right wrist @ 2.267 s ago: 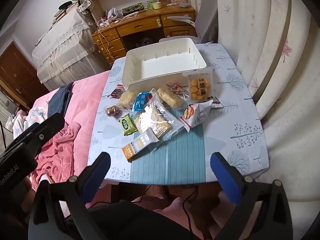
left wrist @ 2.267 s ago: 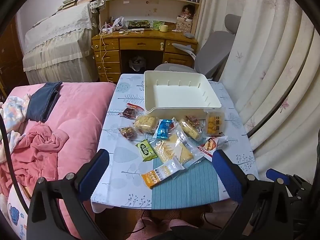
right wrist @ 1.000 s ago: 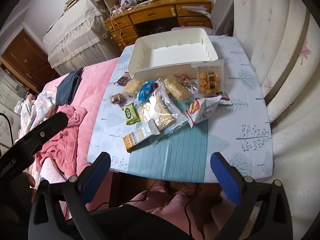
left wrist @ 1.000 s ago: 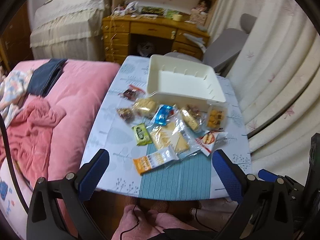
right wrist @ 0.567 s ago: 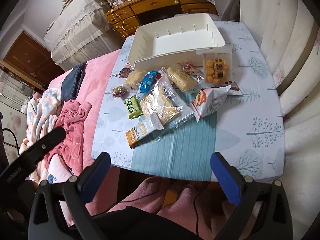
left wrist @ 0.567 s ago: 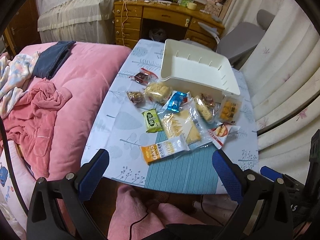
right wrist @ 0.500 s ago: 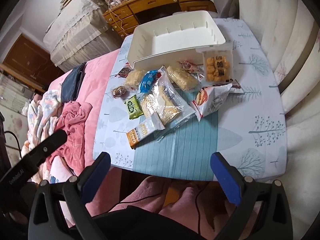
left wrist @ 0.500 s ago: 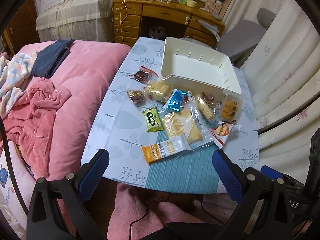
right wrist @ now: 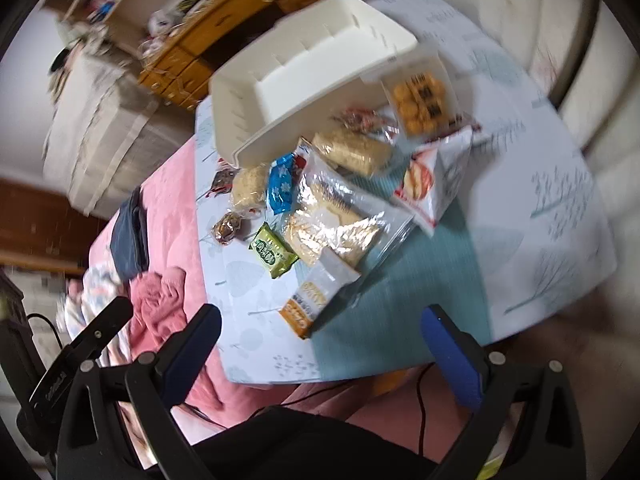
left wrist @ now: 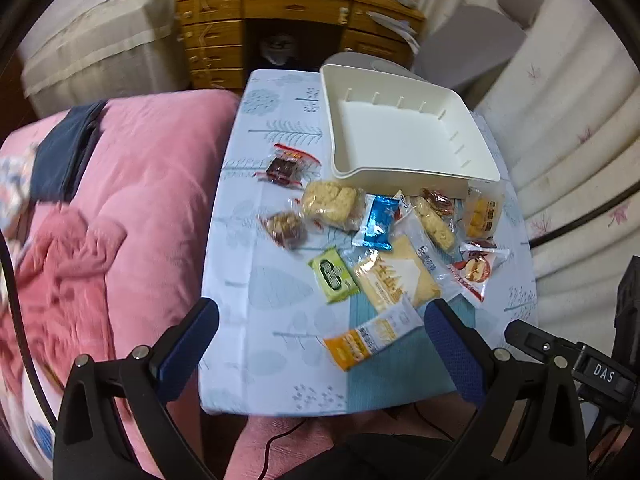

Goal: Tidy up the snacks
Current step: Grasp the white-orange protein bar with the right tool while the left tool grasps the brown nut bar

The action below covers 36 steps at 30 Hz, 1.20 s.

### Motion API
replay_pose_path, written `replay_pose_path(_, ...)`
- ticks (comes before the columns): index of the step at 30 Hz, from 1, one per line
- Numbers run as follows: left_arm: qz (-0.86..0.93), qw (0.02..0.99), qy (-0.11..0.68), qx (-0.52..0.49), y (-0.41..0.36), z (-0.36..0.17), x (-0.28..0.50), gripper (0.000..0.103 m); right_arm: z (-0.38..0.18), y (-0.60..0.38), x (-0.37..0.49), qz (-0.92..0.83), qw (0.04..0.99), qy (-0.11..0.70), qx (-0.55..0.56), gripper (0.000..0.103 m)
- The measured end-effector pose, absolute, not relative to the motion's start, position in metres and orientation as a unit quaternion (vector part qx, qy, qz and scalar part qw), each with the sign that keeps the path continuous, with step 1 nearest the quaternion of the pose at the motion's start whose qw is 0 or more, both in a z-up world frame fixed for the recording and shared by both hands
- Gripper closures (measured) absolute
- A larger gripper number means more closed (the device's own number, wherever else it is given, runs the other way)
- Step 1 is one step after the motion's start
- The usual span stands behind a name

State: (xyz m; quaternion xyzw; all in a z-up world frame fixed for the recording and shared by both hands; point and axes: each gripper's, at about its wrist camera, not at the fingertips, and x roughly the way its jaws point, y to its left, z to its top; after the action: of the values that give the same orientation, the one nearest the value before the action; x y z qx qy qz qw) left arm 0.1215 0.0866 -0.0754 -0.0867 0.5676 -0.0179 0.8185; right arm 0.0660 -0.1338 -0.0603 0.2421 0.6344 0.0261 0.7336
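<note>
Several wrapped snacks lie on a small table in front of an empty white bin (left wrist: 400, 132), also in the right wrist view (right wrist: 304, 76). Nearest me is an orange-and-white cracker packet (left wrist: 372, 338) (right wrist: 316, 296). Beyond it lie a green packet (left wrist: 334, 274) (right wrist: 272, 250), a large clear bag of biscuits (left wrist: 394, 276) (right wrist: 332, 224), a blue packet (left wrist: 376, 224) (right wrist: 280, 188) and a red-and-white chip bag (left wrist: 474, 270) (right wrist: 432, 180). My left gripper (left wrist: 322, 340) is open and empty above the table's near edge. My right gripper (right wrist: 320, 340) is open and empty, tilted, at the near edge.
A pink quilted bed (left wrist: 132, 184) adjoins the table's left side. Curtains (left wrist: 568, 120) hang close on the right. A wooden desk (left wrist: 288, 28) and grey chair (left wrist: 468, 48) stand behind the bin. My lap is under the near table edge.
Both grippers have moved closer to the table and lower. The right wrist view has rolled so the table looks tilted, and it is blurred. No snack has moved.
</note>
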Motion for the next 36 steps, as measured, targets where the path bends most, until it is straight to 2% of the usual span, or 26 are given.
replay_pose_path(14,-0.109,0.77,0.628,-0.023,0.122,-0.158,0.211,0.01,-0.134,-0.095,0.065,-0.119,0.645,0.668,0.351,0.003)
replay_pose_path(17,-0.113,0.759,0.64,-0.03,0.126,-0.183,0.229,0.01,-0.156,-0.088,0.063,-0.135,0.609,0.689,0.37,0.008)
replay_pose_path(28,-0.117,0.727,0.676,-0.032,0.127,-0.257,0.276,0.01,-0.236,-0.063,0.071,-0.183,0.508,0.733,0.414,0.015)
replay_pose_path(36,-0.13,0.699,0.702,-0.047,0.127,-0.286,0.291,0.02,-0.256,-0.056,0.086,-0.236,0.488,0.742,0.395,0.024)
